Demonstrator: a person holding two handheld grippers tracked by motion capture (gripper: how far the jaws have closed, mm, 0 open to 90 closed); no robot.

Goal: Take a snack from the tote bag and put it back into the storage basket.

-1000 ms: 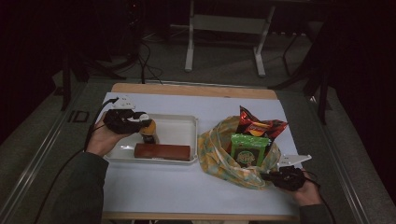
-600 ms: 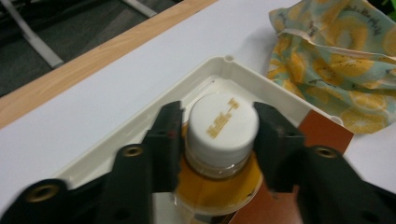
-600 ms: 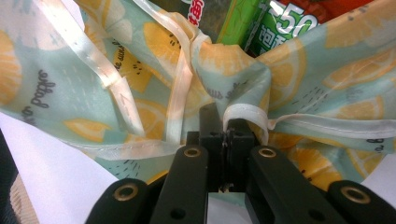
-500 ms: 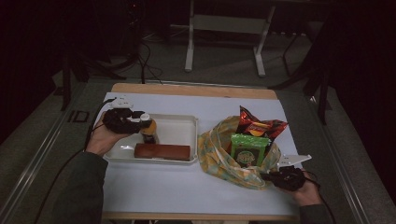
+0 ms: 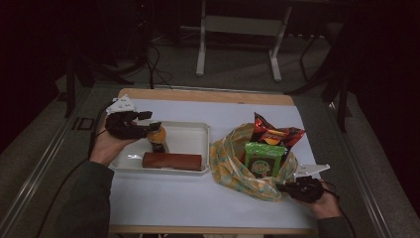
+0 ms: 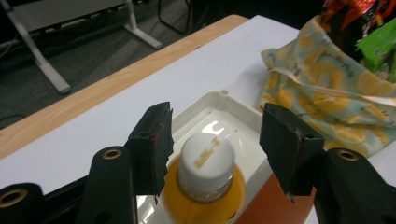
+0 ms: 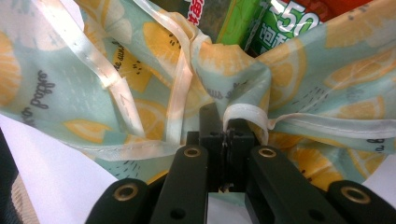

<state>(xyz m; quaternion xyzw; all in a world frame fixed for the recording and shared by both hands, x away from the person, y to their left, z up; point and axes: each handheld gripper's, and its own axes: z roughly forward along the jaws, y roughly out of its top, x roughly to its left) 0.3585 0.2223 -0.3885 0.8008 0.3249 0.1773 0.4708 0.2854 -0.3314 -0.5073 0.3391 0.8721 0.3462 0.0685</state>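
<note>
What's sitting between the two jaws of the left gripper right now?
An orange juice bottle with a white cap, standing in the white tray; the left gripper has just been opening, its jaws clear of it, in the left gripper view.

Small orange juice bottle [image 5: 157, 139] with a white cap stands upright at the left end of the white tray [image 5: 190, 130], right between my jaws. Over on the right, the lemon-print cloth bag [image 5: 236, 166] slumps open, its near-right edge pinched.

Glossy, probably plastic tray [image 5: 203, 130]; cloth bag [image 5: 233, 163]
</note>
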